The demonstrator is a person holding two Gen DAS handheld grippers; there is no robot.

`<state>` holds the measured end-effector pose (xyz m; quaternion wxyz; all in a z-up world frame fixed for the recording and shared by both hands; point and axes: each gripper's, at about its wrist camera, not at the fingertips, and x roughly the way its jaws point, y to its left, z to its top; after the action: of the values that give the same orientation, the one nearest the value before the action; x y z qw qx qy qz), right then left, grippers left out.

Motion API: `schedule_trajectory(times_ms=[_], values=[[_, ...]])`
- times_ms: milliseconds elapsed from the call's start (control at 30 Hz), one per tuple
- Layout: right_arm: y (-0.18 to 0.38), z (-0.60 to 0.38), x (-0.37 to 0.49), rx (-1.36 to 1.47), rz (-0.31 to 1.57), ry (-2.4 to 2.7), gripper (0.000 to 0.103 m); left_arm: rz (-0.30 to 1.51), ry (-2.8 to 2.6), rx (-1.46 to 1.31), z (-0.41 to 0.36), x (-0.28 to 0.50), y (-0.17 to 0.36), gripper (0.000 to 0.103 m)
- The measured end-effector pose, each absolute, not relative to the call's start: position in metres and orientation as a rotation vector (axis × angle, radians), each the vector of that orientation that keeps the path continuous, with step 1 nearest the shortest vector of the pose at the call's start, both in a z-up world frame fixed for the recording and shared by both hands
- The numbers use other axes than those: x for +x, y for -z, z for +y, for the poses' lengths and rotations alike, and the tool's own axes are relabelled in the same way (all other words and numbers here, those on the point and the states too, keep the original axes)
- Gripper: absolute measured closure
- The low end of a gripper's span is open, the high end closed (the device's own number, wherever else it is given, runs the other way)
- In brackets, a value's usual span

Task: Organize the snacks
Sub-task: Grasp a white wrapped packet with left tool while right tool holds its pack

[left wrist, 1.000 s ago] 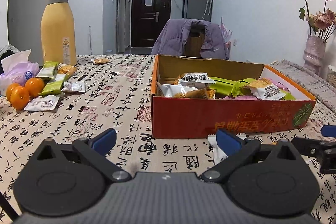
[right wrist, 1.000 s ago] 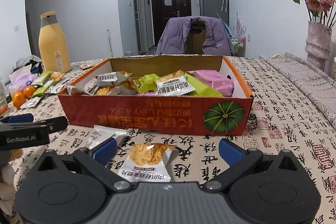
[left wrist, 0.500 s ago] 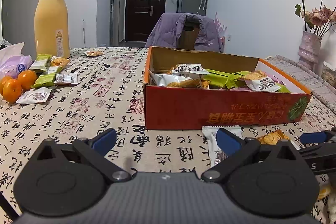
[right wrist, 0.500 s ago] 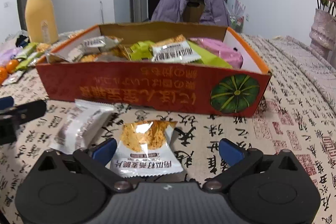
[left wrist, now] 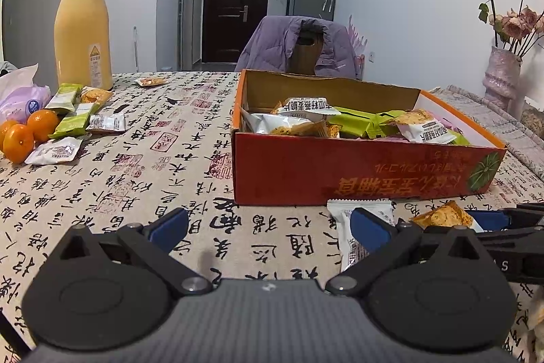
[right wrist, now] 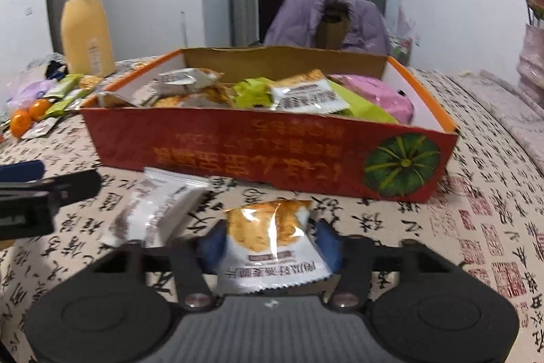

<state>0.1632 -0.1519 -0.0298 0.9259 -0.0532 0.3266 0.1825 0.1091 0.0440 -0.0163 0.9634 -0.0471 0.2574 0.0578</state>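
Here, low in the frame, an orange snack packet [right wrist: 272, 240] is being pinched by the right gripper [right wrist: 268, 244], its jaws closed on both edges. The left gripper [left wrist: 268, 227] is being held wide open and empty. The packet should be lifted clear of the red box [right wrist: 272, 152] wall before release.

The red box [right wrist: 265, 152] carried large gold Chinese characters along its near wall, upside down from both cameras; they looked like 亿佳人蛋黄锅巴, though I could not be sure. A smaller gold line ran beside them, too blurred to read. The snack packet [right wrist: 272, 247] between the right tongs bore a line of upside-down dark characters near its bottom seam, seemingly 南瓜籽燕麦脆片. Matching packets in the box [left wrist: 425, 128] showed similar print. The tablecloth on the tabletop [left wrist: 170, 159] was covered in black calligraphy and red seal stamps. The yellow bottle [left wrist: 83, 29], far left, wore a small label with a warning triangle, its text unreadable.
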Motion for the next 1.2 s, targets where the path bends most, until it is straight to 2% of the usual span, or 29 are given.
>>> schedule_trajectory(times_ms=[267, 700, 1033, 1200], values=[[0.027, -0.153, 0.157, -0.099, 0.644, -0.38, 0.056, 0.531, -0.128, -0.093, 0.045, 0.111, 0.018, 0.0], [0.007, -0.198, 0.142, -0.062, 0.545, -0.328, 0.057, 0.58, -0.063, -0.042, 0.007, 0.12, 0.002, 0.0], [0.013, -0.226, 0.144, 0.005, 0.539, -0.317, 0.057, 0.674, -0.094, -0.015, -0.031, 0.145, 0.017, 0.0], [0.017, -0.224, 0.145, 0.013, 0.538, -0.337, 0.057, 0.724, -0.118, -0.028, -0.033, 0.152, 0.026, 0.016]])
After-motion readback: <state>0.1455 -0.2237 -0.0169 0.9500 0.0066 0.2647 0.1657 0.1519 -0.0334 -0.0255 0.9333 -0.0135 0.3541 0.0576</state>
